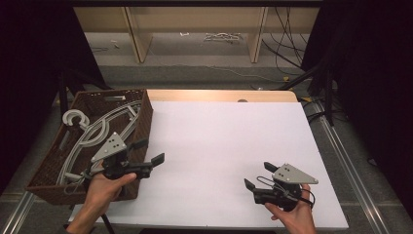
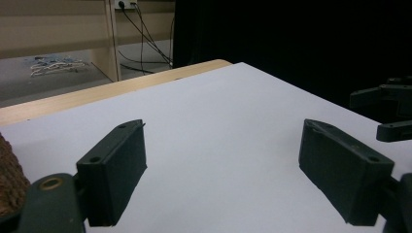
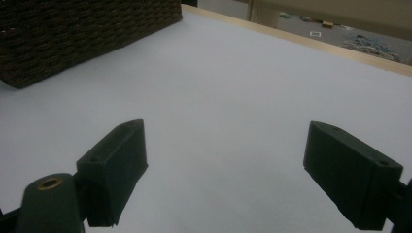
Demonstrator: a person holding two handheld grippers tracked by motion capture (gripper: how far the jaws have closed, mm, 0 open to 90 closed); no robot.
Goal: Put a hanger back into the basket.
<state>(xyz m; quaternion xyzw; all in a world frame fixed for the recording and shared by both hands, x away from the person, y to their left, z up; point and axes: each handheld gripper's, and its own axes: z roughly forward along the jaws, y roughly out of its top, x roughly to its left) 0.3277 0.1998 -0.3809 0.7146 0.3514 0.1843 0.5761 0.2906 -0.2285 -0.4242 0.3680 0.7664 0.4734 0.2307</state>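
Both pairs of jaws stand wide apart, and I see nothing between them. From the high view I count two grippers. The left gripper (image 1: 151, 152) is in the left hand (image 1: 104, 187), just beside the near right corner of the wicker basket (image 1: 143, 122), with its jaws over the white table cover (image 1: 219, 141). The right gripper (image 1: 256, 175) is in the right hand (image 1: 292, 214), near the front edge of the cover, well apart from the basket.

I count one basket. It stands at the left edge of the table, and inside lie several grey plastic hangers (image 1: 97, 131). They overlap, so I cannot give an exact number; one hook (image 1: 73, 118) is clear at the far left.

The hangers I see from the high view alone. The left gripper view gives me its own two jaws over bare white cover, a small piece of basket weave at the lower left, and the jaws of the other gripper (image 2: 388, 109) at the right edge. The right gripper view gives me the woven side wall of the basket (image 3: 87, 34) at the upper left, seen from outside.
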